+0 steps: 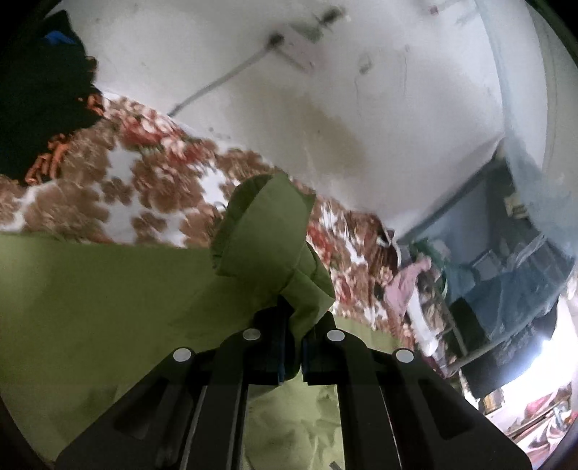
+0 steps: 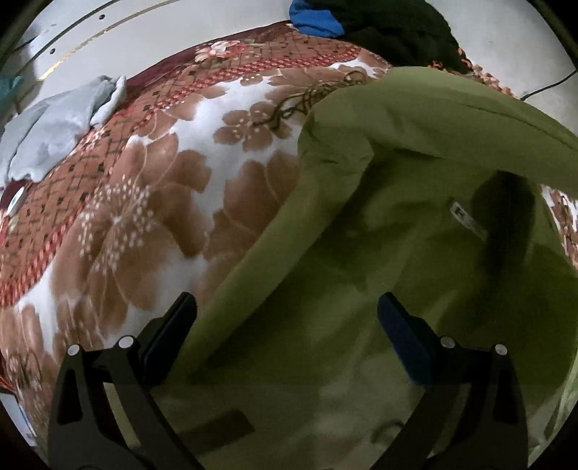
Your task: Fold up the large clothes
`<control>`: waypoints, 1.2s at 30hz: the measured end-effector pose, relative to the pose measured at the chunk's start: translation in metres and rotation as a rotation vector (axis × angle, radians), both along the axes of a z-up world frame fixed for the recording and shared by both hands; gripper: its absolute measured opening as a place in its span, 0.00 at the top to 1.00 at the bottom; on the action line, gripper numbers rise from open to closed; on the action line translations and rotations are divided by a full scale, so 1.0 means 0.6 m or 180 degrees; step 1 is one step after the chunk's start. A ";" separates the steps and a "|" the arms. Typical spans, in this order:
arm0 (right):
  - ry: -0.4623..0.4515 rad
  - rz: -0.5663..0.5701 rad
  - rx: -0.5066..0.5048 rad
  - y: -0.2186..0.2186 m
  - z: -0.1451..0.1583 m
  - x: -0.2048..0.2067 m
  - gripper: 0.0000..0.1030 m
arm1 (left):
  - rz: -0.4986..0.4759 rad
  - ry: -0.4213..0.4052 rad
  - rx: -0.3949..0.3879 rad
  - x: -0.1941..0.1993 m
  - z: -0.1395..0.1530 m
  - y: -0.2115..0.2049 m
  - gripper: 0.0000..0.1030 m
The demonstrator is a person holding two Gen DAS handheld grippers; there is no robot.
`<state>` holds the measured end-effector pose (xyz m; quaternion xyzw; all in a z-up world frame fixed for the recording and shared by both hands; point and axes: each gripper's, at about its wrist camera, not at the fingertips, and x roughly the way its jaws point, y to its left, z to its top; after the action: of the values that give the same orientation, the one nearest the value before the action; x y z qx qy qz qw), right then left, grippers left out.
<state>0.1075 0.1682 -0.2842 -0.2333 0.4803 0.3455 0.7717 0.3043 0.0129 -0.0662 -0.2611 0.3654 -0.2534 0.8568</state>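
A large olive-green garment [image 2: 397, 202] lies spread on a floral blanket [image 2: 151, 202]. In the left wrist view my left gripper [image 1: 292, 325] is shut on a bunched fold of the green garment [image 1: 267, 231], which stands up in front of the jaws, lifted off the rest of the cloth. In the right wrist view my right gripper [image 2: 287, 311] is open and empty, just above the garment's left edge; its left finger [image 2: 173, 325] is over the blanket and its right finger [image 2: 404, 332] over the green cloth. A small white label [image 2: 466, 217] shows on the garment.
The blanket [image 1: 119, 188] covers a bed against a stained white wall [image 1: 325, 108]. Dark clothes [image 2: 390, 25] with a blue piece are piled at the far end. A pale grey cloth [image 2: 61, 123] lies at the blanket's left edge. Cluttered shelves and pink cloth [image 1: 408, 282] stand at the right.
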 end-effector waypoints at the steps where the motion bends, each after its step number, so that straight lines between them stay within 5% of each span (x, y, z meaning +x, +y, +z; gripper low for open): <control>1: -0.0015 0.0009 0.0008 -0.011 0.002 -0.003 0.05 | -0.0027 0.0002 0.0037 0.000 -0.009 -0.022 0.95; 15: -0.0118 0.0259 0.0143 -0.106 0.013 -0.050 0.05 | -0.0378 0.0294 0.1100 -0.022 -0.193 -0.299 0.95; 18: -0.0086 0.0325 0.0136 -0.127 0.009 -0.061 0.05 | -0.0449 0.0228 0.1730 -0.027 -0.230 -0.352 0.95; 24: 0.0054 0.0250 0.0201 -0.173 -0.004 -0.059 0.05 | -0.0584 0.0209 0.2350 -0.038 -0.293 -0.422 0.89; 27: -0.0001 0.0296 0.0228 -0.187 0.000 -0.064 0.05 | -0.0675 0.0260 0.2711 -0.050 -0.329 -0.452 0.70; 29: -0.0044 0.0307 0.0252 -0.192 0.004 -0.067 0.05 | -0.0772 0.0377 0.2709 -0.062 -0.349 -0.467 0.19; 33: -0.0094 0.0275 0.0279 -0.203 0.012 -0.078 0.05 | -0.0919 0.0492 0.2715 -0.098 -0.353 -0.489 0.20; 36: -0.0082 0.0209 0.0298 -0.213 0.021 -0.081 0.05 | -0.1006 0.0511 0.2474 -0.124 -0.316 -0.496 0.19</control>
<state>0.0588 0.0403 -0.2717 -0.2170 0.4458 0.3897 0.7761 0.2297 -0.2847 -0.2557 0.1216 0.5348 -0.2039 0.8109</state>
